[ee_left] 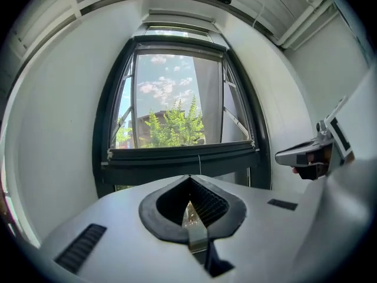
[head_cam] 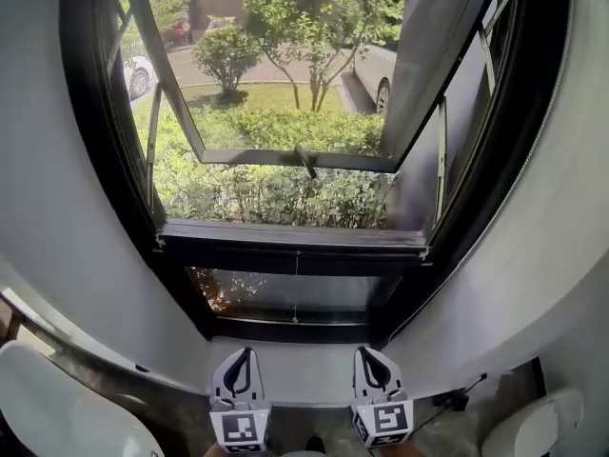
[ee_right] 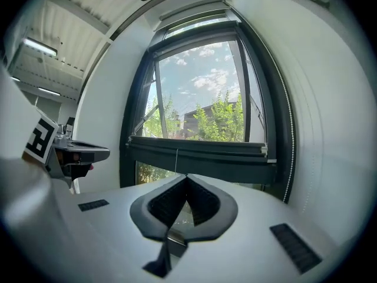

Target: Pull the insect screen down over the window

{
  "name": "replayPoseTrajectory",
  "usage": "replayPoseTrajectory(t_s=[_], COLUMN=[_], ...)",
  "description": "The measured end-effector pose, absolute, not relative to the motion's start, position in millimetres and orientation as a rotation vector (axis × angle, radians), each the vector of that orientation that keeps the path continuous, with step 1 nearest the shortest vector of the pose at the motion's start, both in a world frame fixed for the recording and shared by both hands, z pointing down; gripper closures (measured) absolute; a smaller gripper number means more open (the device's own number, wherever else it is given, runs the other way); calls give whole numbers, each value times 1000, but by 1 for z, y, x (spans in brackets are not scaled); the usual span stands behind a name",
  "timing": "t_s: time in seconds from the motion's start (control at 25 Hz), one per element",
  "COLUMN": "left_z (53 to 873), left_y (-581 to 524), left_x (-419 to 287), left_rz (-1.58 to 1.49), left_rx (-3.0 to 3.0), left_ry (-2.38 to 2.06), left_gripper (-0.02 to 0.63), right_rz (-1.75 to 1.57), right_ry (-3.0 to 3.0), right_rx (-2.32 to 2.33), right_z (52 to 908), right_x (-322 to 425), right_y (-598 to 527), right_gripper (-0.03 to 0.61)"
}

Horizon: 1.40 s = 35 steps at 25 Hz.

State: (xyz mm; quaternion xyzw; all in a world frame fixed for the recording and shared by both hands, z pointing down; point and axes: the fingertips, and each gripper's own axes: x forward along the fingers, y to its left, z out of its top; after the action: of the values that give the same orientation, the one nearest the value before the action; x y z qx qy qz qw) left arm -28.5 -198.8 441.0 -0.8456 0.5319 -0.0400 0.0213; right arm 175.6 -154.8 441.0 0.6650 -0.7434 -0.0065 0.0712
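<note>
The left gripper (head_cam: 245, 354) and right gripper (head_cam: 364, 354) hang low and empty, fingers closed; the insect screen's pull bar (head_cam: 290, 239) (cord (head_cam: 296, 261) at its middle) lies across the window (head_cam: 90, 141) midway up. Best gripped centrally and drawn straight down, I judge, so it stays level.

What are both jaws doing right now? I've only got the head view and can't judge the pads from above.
Observer: In the left gripper view the left gripper is shut, pads together, nothing between them.
Operator: And the right?
Observer: The right gripper is also shut and empty, per its own view.
Operator: Anything beside the window I'm missing?
Observer: The right gripper view shows what looks like a beaded cord running down the right edge of the window frame.
</note>
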Motion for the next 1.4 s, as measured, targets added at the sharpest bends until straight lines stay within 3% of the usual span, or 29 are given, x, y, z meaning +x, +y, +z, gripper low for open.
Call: replayPoseTrajectory(t_s=[0.56,1.4], left_z=[443,431], left_y=[-144,111], left_x=[-15,-158], left_rz=[-206,-160], left_rx=[-2548,-2566], left_ry=[1701,1581], left_gripper=[601,600], right_rz=[-23,-17], right_ry=[-2364,-2233], right_rx=[1921,2050], right_z=[435,440], right_x=[181,34], right_y=[-120,148], right_gripper=[572,572])
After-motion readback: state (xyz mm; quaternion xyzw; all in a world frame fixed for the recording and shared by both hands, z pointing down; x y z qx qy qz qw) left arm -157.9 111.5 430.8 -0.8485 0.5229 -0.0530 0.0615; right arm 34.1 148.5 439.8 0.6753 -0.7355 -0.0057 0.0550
